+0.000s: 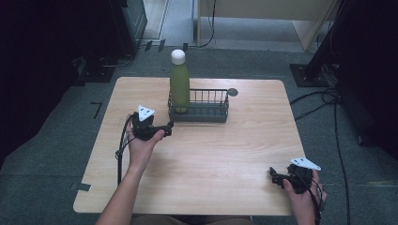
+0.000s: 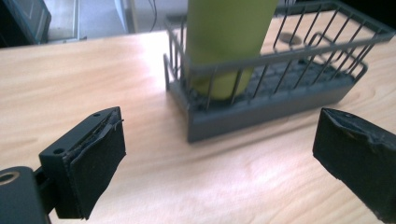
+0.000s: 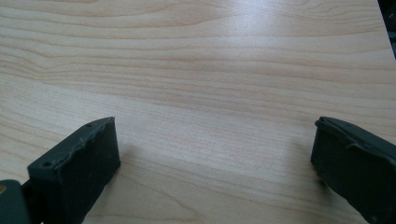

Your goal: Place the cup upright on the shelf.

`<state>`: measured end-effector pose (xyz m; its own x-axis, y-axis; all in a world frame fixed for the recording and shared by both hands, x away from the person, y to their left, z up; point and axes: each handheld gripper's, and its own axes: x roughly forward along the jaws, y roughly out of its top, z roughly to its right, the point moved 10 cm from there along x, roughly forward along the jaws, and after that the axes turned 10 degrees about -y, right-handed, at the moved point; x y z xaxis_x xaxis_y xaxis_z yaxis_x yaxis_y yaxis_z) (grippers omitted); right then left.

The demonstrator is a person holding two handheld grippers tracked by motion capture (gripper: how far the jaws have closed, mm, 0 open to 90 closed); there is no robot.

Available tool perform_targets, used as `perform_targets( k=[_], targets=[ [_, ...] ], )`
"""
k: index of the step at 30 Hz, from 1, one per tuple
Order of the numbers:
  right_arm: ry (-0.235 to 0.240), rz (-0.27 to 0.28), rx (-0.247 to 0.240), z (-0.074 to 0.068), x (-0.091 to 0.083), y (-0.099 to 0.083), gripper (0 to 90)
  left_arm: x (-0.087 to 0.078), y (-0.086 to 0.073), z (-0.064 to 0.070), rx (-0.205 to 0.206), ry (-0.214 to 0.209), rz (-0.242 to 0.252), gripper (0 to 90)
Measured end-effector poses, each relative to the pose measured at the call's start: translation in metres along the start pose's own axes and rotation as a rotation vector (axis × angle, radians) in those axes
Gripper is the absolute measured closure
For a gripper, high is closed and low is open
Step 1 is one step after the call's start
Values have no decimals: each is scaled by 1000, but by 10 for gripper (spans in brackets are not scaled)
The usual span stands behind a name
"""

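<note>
Holding both jaws wide apart, we are aiming the left gripper (image 1: 164, 127) at the green bottle (image 1: 179, 87) standing in the wire basket (image 1: 206, 112); its own view is hiding the bottle's white cap (image 1: 178, 56), while the right gripper (image 1: 277, 177) is facing bare tabletop (image 3: 210, 70).

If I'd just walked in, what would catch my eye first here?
Probably the tall green bottle with its white cap, standing upright at the left end of a dark wire basket on the wooden table. Then the left gripper, open, just short of the basket.
</note>
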<state>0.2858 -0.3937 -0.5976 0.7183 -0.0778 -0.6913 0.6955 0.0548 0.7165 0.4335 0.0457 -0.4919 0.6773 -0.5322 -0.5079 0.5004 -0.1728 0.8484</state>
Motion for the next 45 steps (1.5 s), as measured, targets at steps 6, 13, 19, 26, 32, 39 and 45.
perform_targets(
  k=[6, 13, 19, 26, 32, 39, 45],
  targets=[
    [0, 0, 0, 0, 0, 0, 4, -8, -28, -15, -40, 26, -28, 33],
    [0, 0, 0, 0, 0, 0, 4, -18, -58, -26, -70, 57, -63, 33],
    [0, 0, -1, 0, 0, 0, 4, -32, -82, -35, -88, 78, -93, 33],
    [0, 0, 0, 0, 0, 0, 5, -54, -115, -52, -88, 123, -146, 33],
    [0, 0, 0, 0, 0, 0, 5, -72, -140, -68, -91, 168, -189, 33],
    [0, 0, 0, 0, 0, 0, 4, -94, -156, -79, -48, 203, -233, 32],
    [-1, 0, 0, 0, 0, 0, 4, -107, -165, -80, -81, 194, -225, 33]
  ],
)
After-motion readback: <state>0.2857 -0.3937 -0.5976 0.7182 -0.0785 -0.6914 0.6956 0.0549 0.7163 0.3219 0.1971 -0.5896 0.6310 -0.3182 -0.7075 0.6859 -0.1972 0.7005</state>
